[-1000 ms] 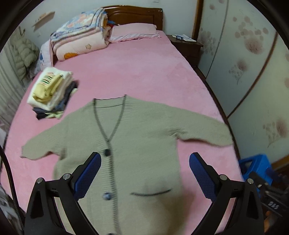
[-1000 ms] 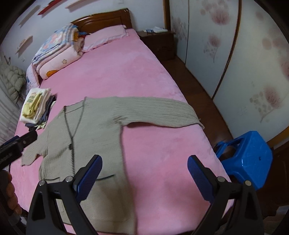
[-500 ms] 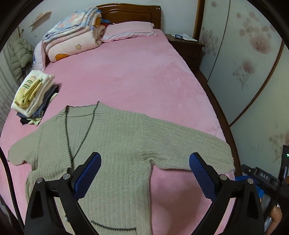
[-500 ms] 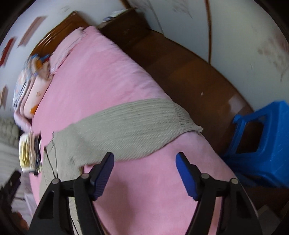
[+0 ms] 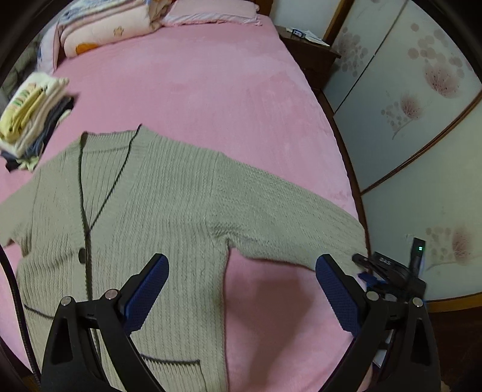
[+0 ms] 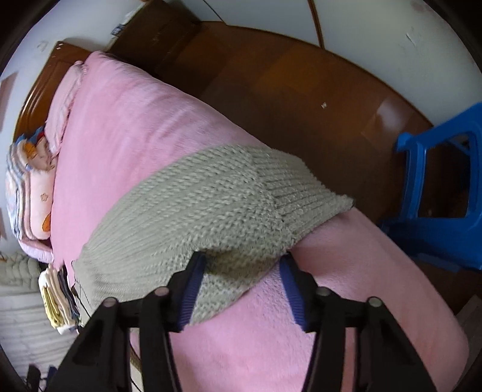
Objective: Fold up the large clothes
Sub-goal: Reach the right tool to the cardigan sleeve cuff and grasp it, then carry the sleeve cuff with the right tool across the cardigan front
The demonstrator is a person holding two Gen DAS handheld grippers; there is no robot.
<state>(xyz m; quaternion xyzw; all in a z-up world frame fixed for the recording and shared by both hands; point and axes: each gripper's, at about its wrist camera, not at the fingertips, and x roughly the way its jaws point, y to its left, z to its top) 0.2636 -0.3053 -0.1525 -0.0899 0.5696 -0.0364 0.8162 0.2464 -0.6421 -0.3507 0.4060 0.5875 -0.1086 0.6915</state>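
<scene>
A grey-green knitted cardigan (image 5: 156, 211) with dark trim and buttons lies front-up and spread on the pink bed (image 5: 192, 78). Its right sleeve (image 6: 217, 205) stretches to the bed's right edge. My left gripper (image 5: 241, 289) is open and empty, above the cardigan's right armpit. My right gripper (image 6: 241, 268) is open with narrowed jaws standing either side of the sleeve's lower edge near the cuff. The right gripper also shows in the left wrist view (image 5: 388, 271) at the sleeve's end.
A stack of folded clothes (image 5: 33, 117) sits at the bed's left. Folded quilts (image 5: 105, 27) and a pillow (image 5: 211, 12) lie at the headboard. A blue plastic stool (image 6: 442, 193) stands on the wooden floor beside the bed. A nightstand (image 5: 307, 51) stands at the right.
The right gripper has moved down to the sleeve's cuff end and its jaws have narrowed around the sleeve edge. The left gripper has moved closer to the cardigan, toward the right armpit.
</scene>
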